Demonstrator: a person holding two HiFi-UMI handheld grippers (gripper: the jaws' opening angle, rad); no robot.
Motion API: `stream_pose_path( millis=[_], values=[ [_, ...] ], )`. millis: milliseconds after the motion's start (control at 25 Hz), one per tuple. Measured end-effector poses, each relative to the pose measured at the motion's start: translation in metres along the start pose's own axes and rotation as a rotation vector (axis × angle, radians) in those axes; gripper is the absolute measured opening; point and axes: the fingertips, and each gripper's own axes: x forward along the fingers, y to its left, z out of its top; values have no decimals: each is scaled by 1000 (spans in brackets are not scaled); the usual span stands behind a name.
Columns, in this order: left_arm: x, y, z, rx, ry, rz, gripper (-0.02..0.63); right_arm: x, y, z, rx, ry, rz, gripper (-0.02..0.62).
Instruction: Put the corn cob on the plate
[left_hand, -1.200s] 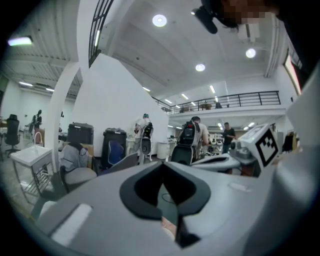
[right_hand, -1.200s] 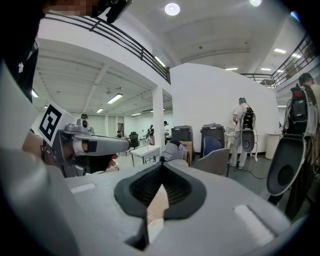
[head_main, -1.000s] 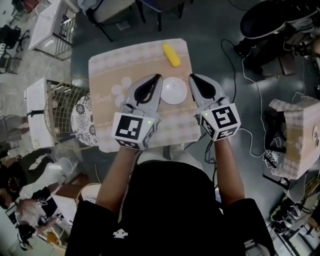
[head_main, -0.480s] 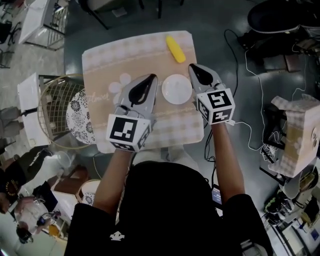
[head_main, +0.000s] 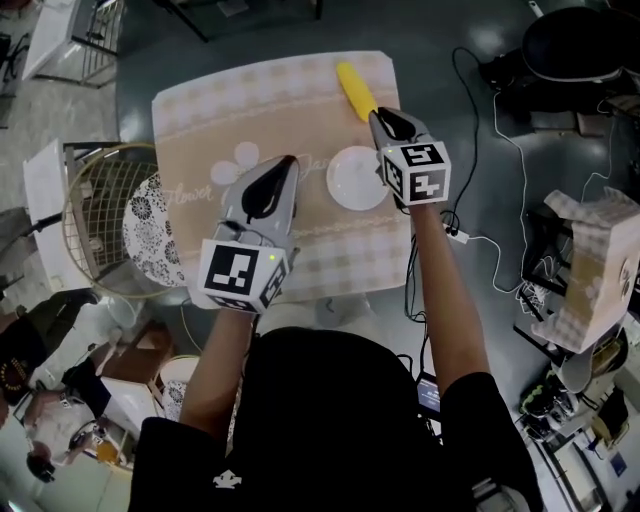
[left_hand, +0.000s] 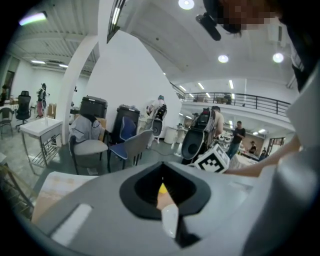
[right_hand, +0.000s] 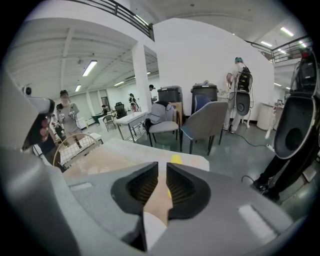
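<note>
The right gripper (head_main: 380, 120), jaws just opening to a narrow, empty gap, points at the corn cob (head_main: 357, 90), which lies end-on just beyond it, farther from the shut left gripper (head_main: 272, 175).

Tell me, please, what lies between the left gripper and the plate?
Only bare, printed tablecloth lies between the left gripper and the plate, as the head view shows.

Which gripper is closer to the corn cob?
The right gripper, its fingers just short of the corn cob; the left gripper hangs well back, on the plate's other side.
</note>
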Motion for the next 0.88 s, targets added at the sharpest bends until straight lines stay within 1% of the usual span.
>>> stream_pose_path(
  millis=[40,200,360,520,720,880],
  values=[
    [0,3,-3,-6,5,0,9,8,-2,-2,-12,15,-2,57],
    [-5,16,-12,-32,5,8,9,43,-8,-13,-38,82,0,123],
    [-7,26,-22,-50,17,18,9,72,-16,-26,-45,150,-1,163],
    [-7,37,-28,-62,20,10,9,95,-25,-29,-55,181,-17,200],
    [-6,45,-42,-76,34,19,9,118,-30,-39,-73,234,-17,252],
    [-7,48,-53,-90,50,20,9,131,-37,-49,-77,279,-37,270]
  ],
)
